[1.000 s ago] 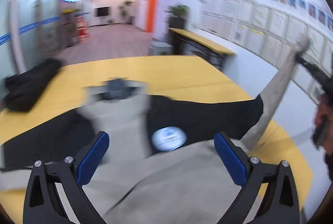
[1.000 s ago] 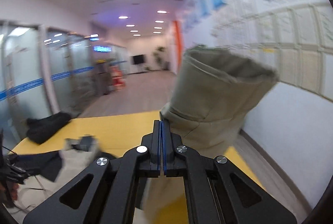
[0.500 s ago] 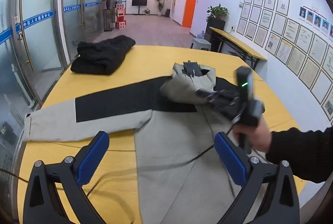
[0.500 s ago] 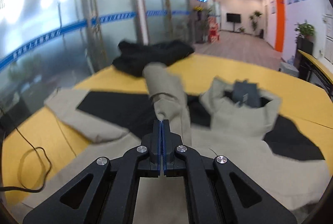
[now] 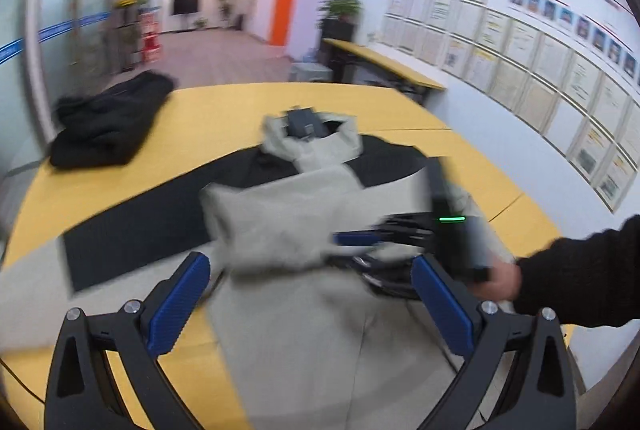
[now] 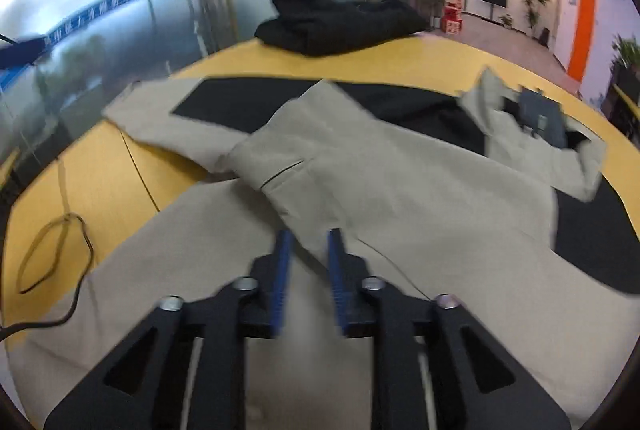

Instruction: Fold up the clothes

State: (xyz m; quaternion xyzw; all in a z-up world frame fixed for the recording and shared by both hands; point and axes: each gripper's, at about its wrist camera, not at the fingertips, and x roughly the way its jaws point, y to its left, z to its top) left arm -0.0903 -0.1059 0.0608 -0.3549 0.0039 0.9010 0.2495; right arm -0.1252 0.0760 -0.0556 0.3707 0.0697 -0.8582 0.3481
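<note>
On the yellow table (image 5: pixel 248 110) a beige-and-black jacket (image 6: pixel 400 182) lies spread flat, its hood (image 5: pixel 316 142) toward the far edge. One sleeve (image 6: pixel 360 150) is laid across the chest, its cuff end pointing toward the other sleeve (image 6: pixel 160 110), which extends flat to the table's edge and has not been folded. Right gripper (image 6: pixel 308 258): the jaws are opening, the blue pads standing narrowly apart just above the folded sleeve; beige cloth shows in the gap, yet the pads do not appear to press on it, so the sleeve is judged released. In the left wrist view this same tool (image 5: pixel 400 242) is seen low over the garment, held by a hand (image 5: pixel 500 278) in a dark sleeve. Left gripper (image 5: pixel 308 294): the jaws stand wide, nothing between them, poised over the body of the jacket near the lower front. A second, black garment (image 5: pixel 104 122) lies in a loose heap at the far corner of the table, well apart from the jacket and untouched. A thin cable (image 6: pixel 52 250) loops on the bare tabletop beside the hem. Progress, as judged from the layout: the first sleeve fold is complete; the opposite sleeve, the hood, the folding of the body into a compact stack, and the whole of the black garment remain. The task is therefore at an early stage.
</note>
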